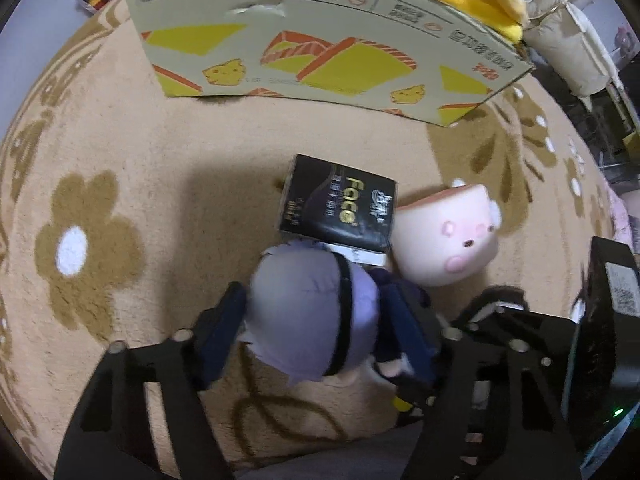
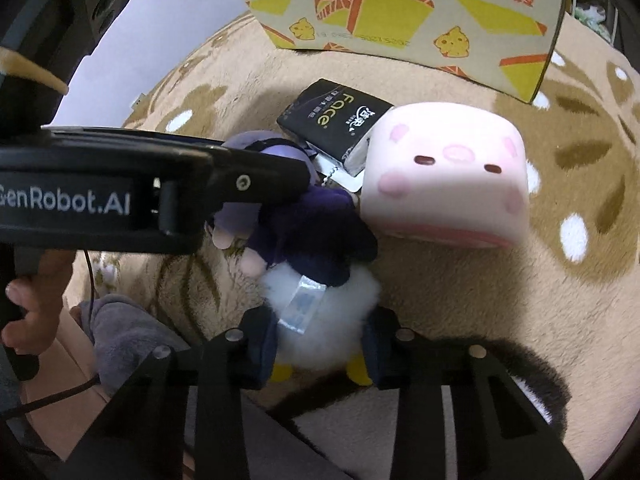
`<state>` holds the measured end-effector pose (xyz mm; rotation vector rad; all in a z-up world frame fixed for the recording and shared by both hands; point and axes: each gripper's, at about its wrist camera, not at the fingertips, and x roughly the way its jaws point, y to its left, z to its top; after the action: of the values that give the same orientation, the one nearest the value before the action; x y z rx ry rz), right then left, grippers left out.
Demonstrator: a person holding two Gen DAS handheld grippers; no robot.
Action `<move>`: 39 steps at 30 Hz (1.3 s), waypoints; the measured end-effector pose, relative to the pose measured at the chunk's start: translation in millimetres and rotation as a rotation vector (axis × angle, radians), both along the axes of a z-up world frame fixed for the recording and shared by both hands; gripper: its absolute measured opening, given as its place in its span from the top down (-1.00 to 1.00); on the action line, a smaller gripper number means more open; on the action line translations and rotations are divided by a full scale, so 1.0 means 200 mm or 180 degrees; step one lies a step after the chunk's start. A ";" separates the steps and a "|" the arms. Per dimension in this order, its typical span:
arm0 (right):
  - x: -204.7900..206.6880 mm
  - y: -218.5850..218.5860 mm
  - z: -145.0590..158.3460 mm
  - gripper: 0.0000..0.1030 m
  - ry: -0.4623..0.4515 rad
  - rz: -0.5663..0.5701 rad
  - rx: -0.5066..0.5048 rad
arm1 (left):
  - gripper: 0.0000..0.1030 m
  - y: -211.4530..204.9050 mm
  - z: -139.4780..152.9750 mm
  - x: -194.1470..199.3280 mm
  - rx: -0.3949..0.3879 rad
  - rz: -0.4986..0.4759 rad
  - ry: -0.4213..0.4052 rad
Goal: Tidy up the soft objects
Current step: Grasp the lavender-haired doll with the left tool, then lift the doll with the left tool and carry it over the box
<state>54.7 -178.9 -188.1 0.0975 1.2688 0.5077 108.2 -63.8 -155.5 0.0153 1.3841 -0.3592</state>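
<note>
I have the lavender-haired doll (image 1: 312, 312) pinched at its head in my left gripper (image 1: 320, 312), pads (image 1: 224, 320) pressed in from both sides. It lies on the flower rug (image 1: 120, 160) in front of the cardboard box (image 1: 312, 52), touching the black tissue pack (image 1: 340, 204). My right gripper (image 2: 320, 340) is closed partway on the white fluffy chick (image 2: 320, 312), just beside the doll. The pink pig cube (image 2: 448, 176) sits right of both. I should lift slowly and separately, since the doll's dark body overlaps the chick and could drag it.
</note>
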 end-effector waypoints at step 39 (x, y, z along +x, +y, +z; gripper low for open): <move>0.03 -0.10 0.21 0.98 -0.0571 -0.0406 0.0081 | -0.07 0.36 0.55 -0.07 0.0471 0.0795 -0.1444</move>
<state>60.3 -198.7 -145.2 0.1502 1.0736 0.4132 94.1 8.7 -45.6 0.0428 0.9457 -0.0366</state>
